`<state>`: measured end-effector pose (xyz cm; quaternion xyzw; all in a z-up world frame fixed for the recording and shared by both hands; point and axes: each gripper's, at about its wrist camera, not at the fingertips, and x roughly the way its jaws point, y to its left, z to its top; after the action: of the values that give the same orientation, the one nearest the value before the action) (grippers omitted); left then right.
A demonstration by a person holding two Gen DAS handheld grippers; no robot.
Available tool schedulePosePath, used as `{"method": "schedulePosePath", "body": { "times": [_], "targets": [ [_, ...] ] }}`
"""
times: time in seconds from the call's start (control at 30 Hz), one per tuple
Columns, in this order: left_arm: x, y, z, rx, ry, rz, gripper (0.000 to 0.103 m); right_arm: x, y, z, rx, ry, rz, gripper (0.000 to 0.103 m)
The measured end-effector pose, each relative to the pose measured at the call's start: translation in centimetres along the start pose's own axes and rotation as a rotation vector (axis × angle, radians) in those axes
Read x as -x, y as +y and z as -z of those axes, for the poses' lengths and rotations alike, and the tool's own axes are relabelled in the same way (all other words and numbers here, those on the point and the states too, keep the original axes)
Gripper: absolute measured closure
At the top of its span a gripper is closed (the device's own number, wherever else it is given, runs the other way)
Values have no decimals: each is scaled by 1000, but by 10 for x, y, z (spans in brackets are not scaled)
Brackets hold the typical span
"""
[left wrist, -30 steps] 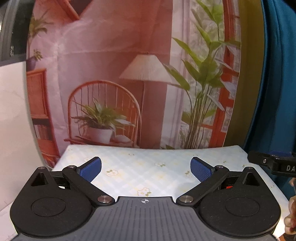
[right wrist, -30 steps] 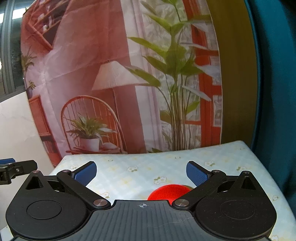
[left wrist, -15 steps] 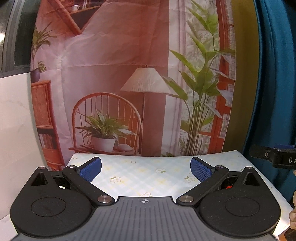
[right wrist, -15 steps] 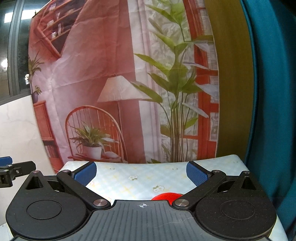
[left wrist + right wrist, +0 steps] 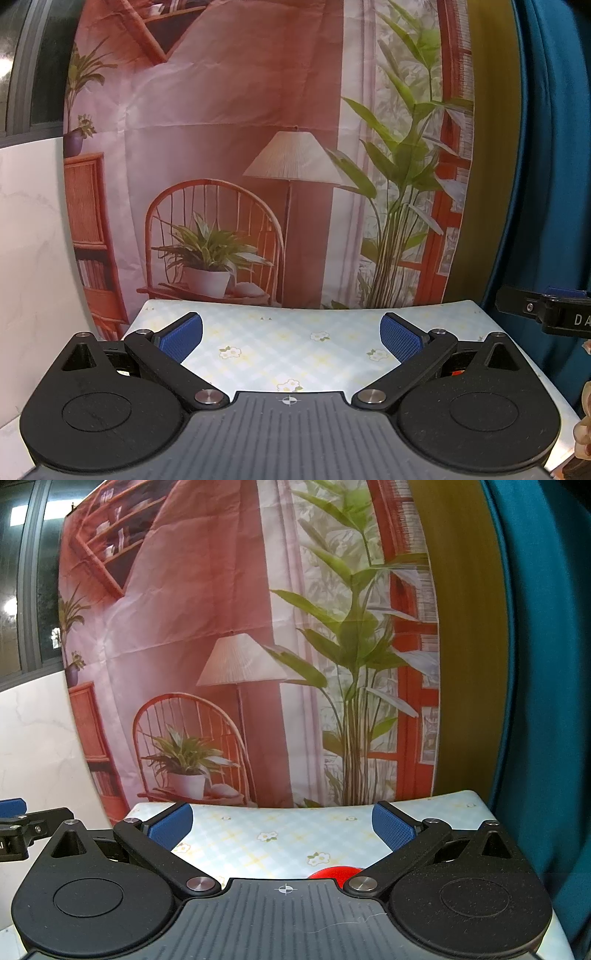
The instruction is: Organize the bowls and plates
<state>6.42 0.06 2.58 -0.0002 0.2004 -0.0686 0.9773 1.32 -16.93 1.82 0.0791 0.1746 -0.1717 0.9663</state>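
- Looking along the left gripper [image 5: 291, 336] in the left wrist view: its two blue-padded fingers [image 5: 180, 336] stand wide apart with nothing between them, jaws released, held level above the table [image 5: 280, 343], which is covered by a pale checked cloth printed with small flowers.
- At 3 o'clock in the same view, part of the right gripper [image 5: 546, 310] enters from the frame edge; white letters "DA" are legible on its black body, the remainder being cut off. No other writing can be read.
- At 12 o'clock hangs a printed backdrop [image 5: 258, 147] showing a rattan chair, a potted plant, a floor lamp and a tall leafy plant; a teal curtain [image 5: 546, 166] fills the 2 o'clock sector, and a white marbled panel [image 5: 33, 229] lies at 9 o'clock.
- At 4 o'clock, at the frame edge, a blurred tan form is visible; it cannot be identified.
- Turning to the right wrist view: the right gripper's blue pads likewise stand wide apart, jaws released and empty, the tool held level over the same cloth.
- At 6 o'clock, just ahead of the gripper body and between the finger links, a red dish [image 5: 334, 872] lies on the table, mostly hidden; whether it is a plate or a bowl cannot be told.
- At 9 o'clock the left gripper's black finger and blue pad tip protrude into the frame.
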Motion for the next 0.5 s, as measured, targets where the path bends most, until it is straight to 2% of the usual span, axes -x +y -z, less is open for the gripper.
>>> {"method": "schedulePosePath", "body": {
  "times": [0.5],
  "targets": [
    [1,-1,-1,-10,-9,-11,0,-1,3,1,0,8,2,0]
  ]
}}
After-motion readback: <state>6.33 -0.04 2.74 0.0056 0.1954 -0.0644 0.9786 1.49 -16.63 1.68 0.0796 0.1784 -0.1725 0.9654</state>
